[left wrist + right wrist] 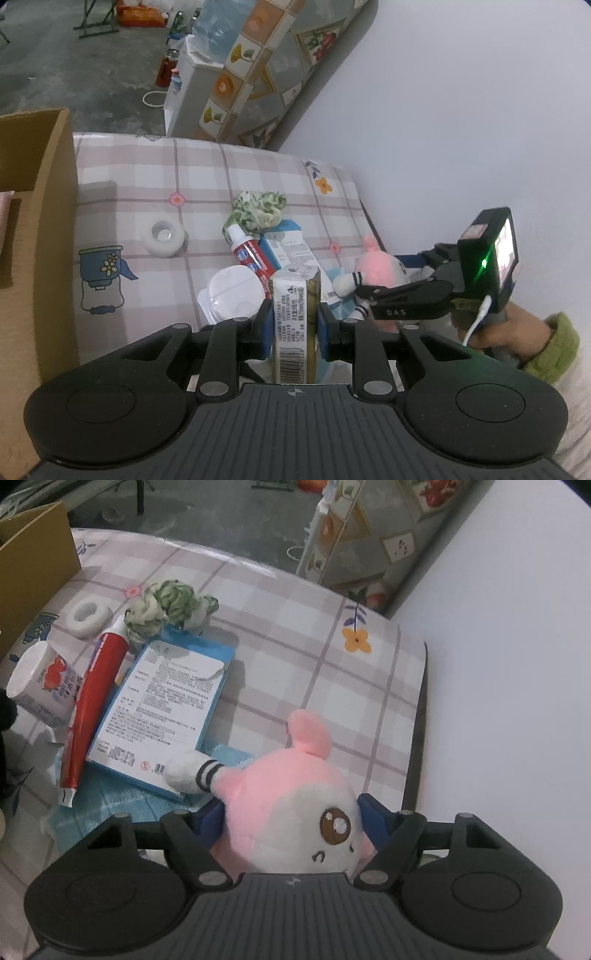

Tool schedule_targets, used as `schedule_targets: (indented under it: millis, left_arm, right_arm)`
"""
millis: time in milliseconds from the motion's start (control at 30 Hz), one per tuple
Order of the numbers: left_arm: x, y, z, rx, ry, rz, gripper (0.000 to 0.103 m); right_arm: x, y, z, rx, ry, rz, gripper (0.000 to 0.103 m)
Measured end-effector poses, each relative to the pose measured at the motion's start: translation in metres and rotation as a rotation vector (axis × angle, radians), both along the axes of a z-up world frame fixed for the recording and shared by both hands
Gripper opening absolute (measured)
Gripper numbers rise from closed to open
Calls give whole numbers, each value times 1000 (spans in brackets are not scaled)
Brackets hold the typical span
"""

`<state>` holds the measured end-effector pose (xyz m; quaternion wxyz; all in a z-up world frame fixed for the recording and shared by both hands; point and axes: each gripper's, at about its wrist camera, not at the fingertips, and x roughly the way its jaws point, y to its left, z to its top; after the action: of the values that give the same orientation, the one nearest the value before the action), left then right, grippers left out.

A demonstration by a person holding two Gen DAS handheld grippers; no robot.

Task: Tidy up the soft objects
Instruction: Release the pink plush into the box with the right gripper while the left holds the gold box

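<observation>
- The left gripper [294, 325] is clamped tight on a small olive-wrapped tissue pack [294, 314], barcode side up, held above the clutter on the counter [207, 173].
- The right gripper [291, 825] has the pink and white plush toy [295, 797] between its blue pads; the pads press into the head on both sides, which bulges forward past them.
- The plush sits near the counter's wall-side edge, close to the white wall [517, 664]; its white striped arm rests on the corner of a blue flat box [166, 705] with a printed white label.
- A red toothpaste tube [86, 709] lies along the box's left edge, its cap pointing at a green and white knitted bundle [166, 605] just past the box's far end.
- A white yogurt-style cup [40, 683] lies on its side left of the tube, and a white tape roll [86, 616] sits apart beyond it.
- A light blue cloth [110, 808] lies under the box and tube, reaching toward the right gripper.
- An open cardboard box [37, 229] stands at the counter's left side, well apart from the plush, with the tube, cup and flat box in between.
- A person's hand [502, 332] in a green cuff holds the right gripper's handle.
</observation>
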<state>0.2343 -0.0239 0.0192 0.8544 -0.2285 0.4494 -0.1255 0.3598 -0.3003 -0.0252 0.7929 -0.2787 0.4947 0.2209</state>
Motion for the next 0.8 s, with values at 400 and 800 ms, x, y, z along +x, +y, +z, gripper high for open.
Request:
schedule_targets:
  millis: [400, 800]
  left_arm:
    - [-59, 27, 48, -26, -95, 53, 22]
    - [-155, 140, 83, -62, -190, 320, 22]
  right_arm:
    - [-59, 4, 73, 115, -255, 7, 43]
    - [-182, 100, 182, 358, -504, 339, 43]
